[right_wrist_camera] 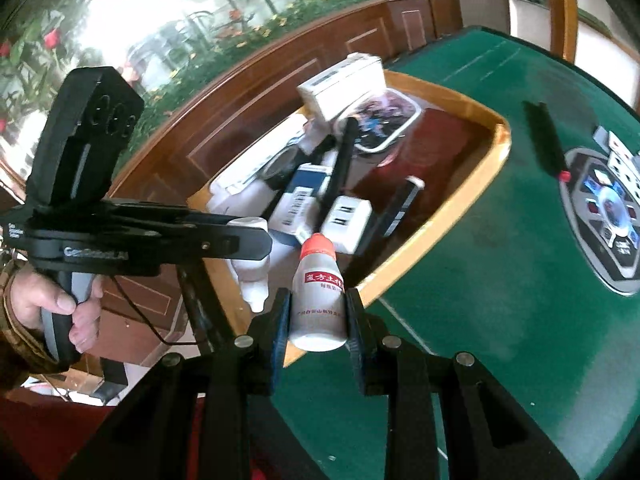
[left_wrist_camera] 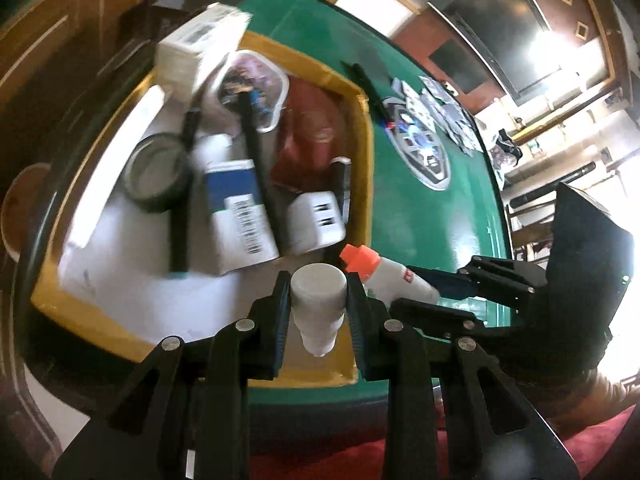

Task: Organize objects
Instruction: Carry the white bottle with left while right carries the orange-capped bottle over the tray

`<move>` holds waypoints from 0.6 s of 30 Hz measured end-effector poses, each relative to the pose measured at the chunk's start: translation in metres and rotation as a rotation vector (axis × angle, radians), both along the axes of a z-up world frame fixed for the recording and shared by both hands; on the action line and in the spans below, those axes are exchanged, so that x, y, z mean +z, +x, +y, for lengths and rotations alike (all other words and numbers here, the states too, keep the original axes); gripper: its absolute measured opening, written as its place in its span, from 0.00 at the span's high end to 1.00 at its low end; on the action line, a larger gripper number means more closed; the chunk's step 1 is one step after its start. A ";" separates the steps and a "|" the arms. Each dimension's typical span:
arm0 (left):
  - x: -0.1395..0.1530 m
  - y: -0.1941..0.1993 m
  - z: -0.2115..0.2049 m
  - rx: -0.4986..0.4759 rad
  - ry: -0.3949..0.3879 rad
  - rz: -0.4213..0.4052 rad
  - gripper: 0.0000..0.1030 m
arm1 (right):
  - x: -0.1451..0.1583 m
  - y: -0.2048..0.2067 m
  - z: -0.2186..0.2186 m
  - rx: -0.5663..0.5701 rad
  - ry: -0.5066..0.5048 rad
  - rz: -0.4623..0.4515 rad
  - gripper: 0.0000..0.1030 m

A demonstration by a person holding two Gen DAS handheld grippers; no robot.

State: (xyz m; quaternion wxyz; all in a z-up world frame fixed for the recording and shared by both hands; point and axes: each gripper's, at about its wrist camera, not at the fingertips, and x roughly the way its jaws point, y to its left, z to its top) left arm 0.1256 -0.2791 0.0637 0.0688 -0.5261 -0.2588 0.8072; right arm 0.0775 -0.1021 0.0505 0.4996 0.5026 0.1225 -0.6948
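In the left wrist view my left gripper [left_wrist_camera: 318,284] is shut on a white bottle [left_wrist_camera: 320,308] with a white cap, held over the near end of a yellow-rimmed cardboard box [left_wrist_camera: 362,148]. To its right, my right gripper [left_wrist_camera: 416,288] holds an orange-capped white bottle [left_wrist_camera: 384,276] over the box's near corner. In the right wrist view the right gripper [right_wrist_camera: 317,300] is shut on that red-labelled bottle [right_wrist_camera: 320,304] by the box rim [right_wrist_camera: 460,216]. The left gripper [right_wrist_camera: 252,236], carried by a hand [right_wrist_camera: 60,308], grips the white bottle [right_wrist_camera: 252,276].
The box holds a magnifying glass [left_wrist_camera: 156,176], a blue and white carton [left_wrist_camera: 240,216], a white charger [left_wrist_camera: 316,220], a red packet [left_wrist_camera: 312,132], black pens and a white carton [left_wrist_camera: 200,48]. A black pen [left_wrist_camera: 368,84], cards [left_wrist_camera: 448,112] and a centre panel [left_wrist_camera: 420,152] lie on the green table [left_wrist_camera: 420,240].
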 end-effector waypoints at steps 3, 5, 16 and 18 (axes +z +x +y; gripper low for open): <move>-0.006 0.007 -0.009 0.017 0.000 -0.016 0.75 | -0.003 0.005 -0.010 0.020 0.005 -0.005 0.75; -0.009 0.010 -0.013 0.023 0.001 -0.022 0.75 | -0.006 0.009 -0.015 0.028 0.010 -0.008 0.75; -0.010 0.017 -0.033 0.053 0.000 -0.013 0.75 | -0.011 0.014 -0.031 0.045 0.021 -0.016 0.75; -0.008 0.018 -0.039 0.066 -0.005 -0.007 0.75 | -0.012 0.015 -0.034 0.049 0.022 -0.016 0.75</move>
